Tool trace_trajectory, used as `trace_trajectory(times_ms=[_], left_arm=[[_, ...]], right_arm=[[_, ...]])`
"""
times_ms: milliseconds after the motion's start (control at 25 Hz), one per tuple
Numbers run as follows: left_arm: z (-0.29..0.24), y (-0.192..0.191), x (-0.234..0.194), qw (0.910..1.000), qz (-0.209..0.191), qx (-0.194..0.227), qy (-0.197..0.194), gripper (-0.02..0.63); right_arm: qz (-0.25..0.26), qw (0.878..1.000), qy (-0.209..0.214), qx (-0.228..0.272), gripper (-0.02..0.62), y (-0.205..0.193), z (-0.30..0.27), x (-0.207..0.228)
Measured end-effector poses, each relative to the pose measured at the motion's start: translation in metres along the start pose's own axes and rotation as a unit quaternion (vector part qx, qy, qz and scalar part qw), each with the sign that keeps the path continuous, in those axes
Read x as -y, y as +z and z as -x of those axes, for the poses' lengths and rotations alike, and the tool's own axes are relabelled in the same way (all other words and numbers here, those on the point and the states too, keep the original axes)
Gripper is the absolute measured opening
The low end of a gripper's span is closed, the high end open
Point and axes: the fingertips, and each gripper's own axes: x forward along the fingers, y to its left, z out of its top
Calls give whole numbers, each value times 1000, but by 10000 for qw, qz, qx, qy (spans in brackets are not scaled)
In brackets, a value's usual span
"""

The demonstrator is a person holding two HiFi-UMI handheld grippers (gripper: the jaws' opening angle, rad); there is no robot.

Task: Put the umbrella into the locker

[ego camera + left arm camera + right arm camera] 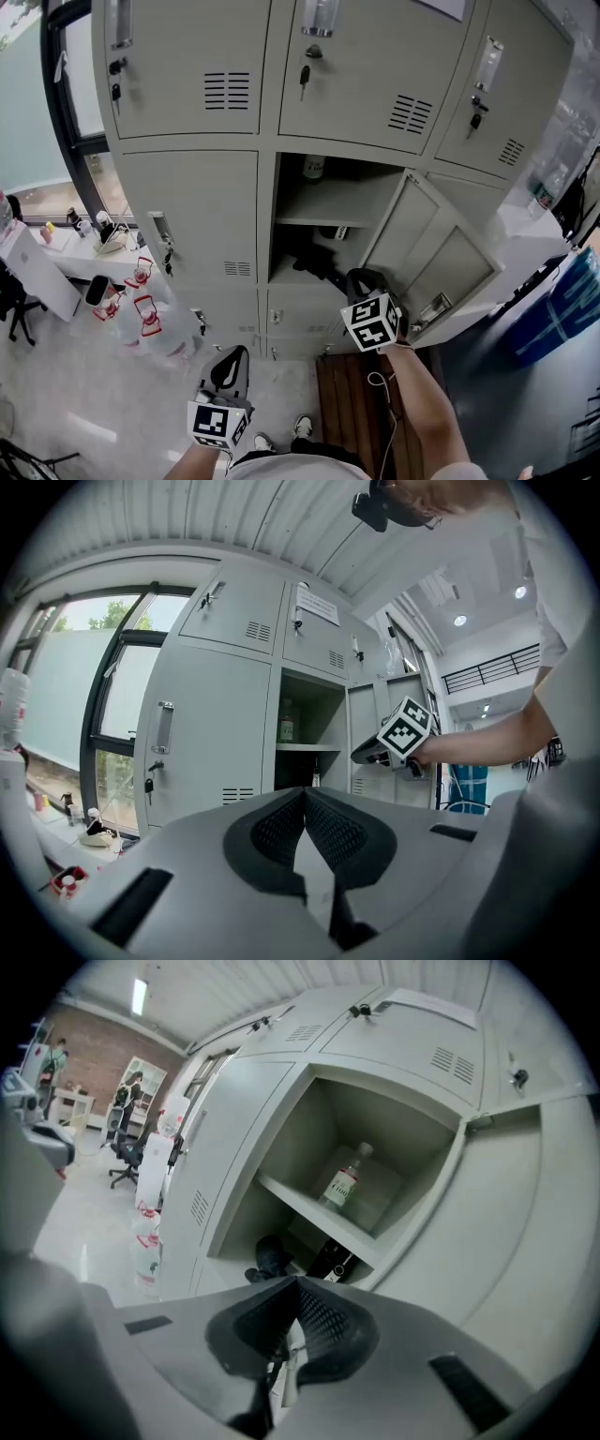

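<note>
Left gripper (230,361), lower left, jaws together, empty. Right gripper (361,279), centre, jaws also closed on nothing. Black umbrella (314,262) lies in the open locker's (347,192) lower compartment; probably light and floppy, best gripped by its handle.

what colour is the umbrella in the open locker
The umbrella is black; the head view shows it best.

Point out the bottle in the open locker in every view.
Head view: the bottle is at top centre, on the shelf, its top cut off by the frame above.
Left gripper view: the bottle is just left of centre, on the same shelf.
Right gripper view: the bottle is right of centre and looks tilted in the picture.
Shared landmark: the shelf under the bottle.
</note>
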Motion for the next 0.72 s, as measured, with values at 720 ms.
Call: trace_trajectory(times_ms=[720], left_arm=[[5, 15, -24, 9991, -113, 97, 403, 23]], right_arm=[[-1745, 9761, 21, 1295, 15, 10, 106, 35]])
